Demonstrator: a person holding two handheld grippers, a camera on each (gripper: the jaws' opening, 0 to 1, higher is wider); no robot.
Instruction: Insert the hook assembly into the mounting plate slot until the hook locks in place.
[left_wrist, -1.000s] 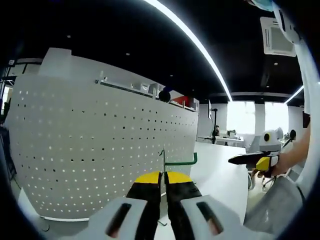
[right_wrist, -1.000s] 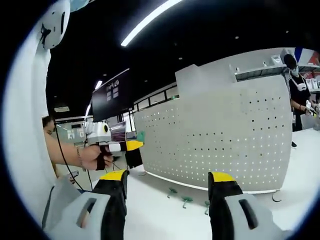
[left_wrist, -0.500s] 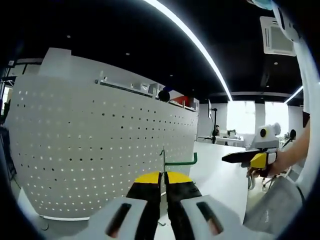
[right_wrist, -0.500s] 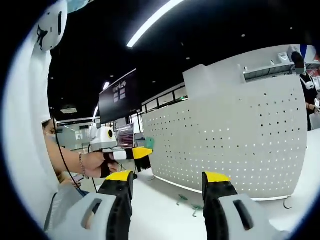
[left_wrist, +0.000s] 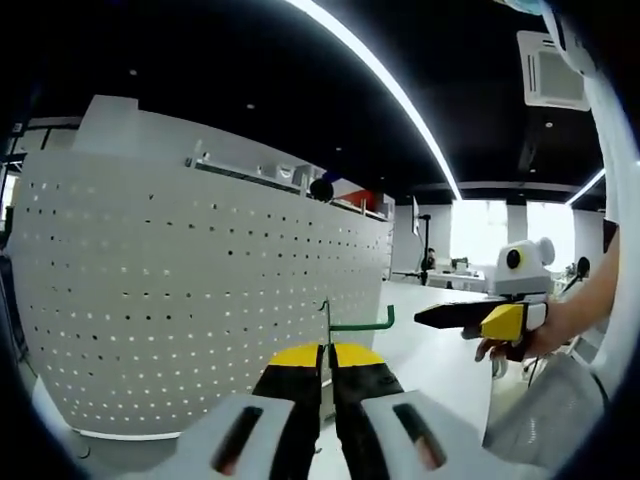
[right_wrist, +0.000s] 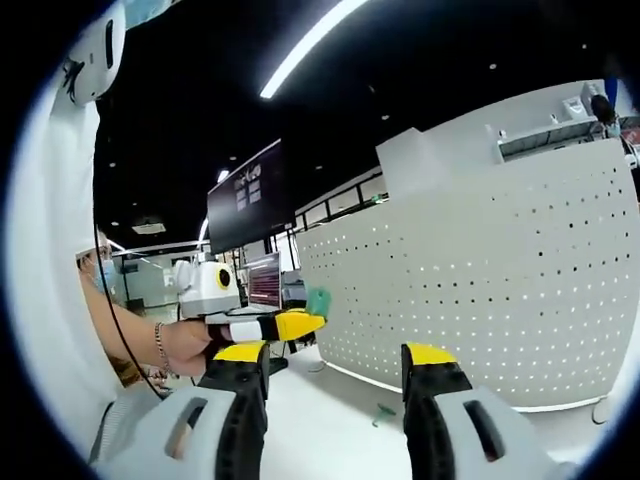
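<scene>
Gripping a green hook (left_wrist: 345, 325) in the left gripper (left_wrist: 326, 358), black jaws with yellow tips pressed together on its thin wire stem. Rising just above the tips, that stem, with a short arm reaching off to the right and curling up at its end. Standing close behind the hook, a white pegboard (left_wrist: 200, 300) (the mounting plate, rows of small round holes all across it), curving away to the right in the left gripper view. Not touching the board yet, as far as can be told.

Holding nothing in the right gripper (right_wrist: 330, 360), jaws spread wide apart. Lying between them on the white table (right_wrist: 330, 430), near the foot of the board (right_wrist: 500, 290), a small green piece (right_wrist: 385, 410), too small to identify. Hovering to the left in the right gripper view, the left gripper (right_wrist: 300, 324) in a hand (right_wrist: 190, 345), a bit of green at its tip.

Showing at the right of the left gripper view, the right gripper (left_wrist: 470, 318), held in the other hand (left_wrist: 520, 345) over the tabletop (left_wrist: 440, 350).

Stretching overhead, a black ceiling with a long light strip (left_wrist: 400, 95). Hanging at the left in the right gripper view, a dark screen (right_wrist: 245, 195); glowing at the far end of the room, bright windows (left_wrist: 480, 232).
</scene>
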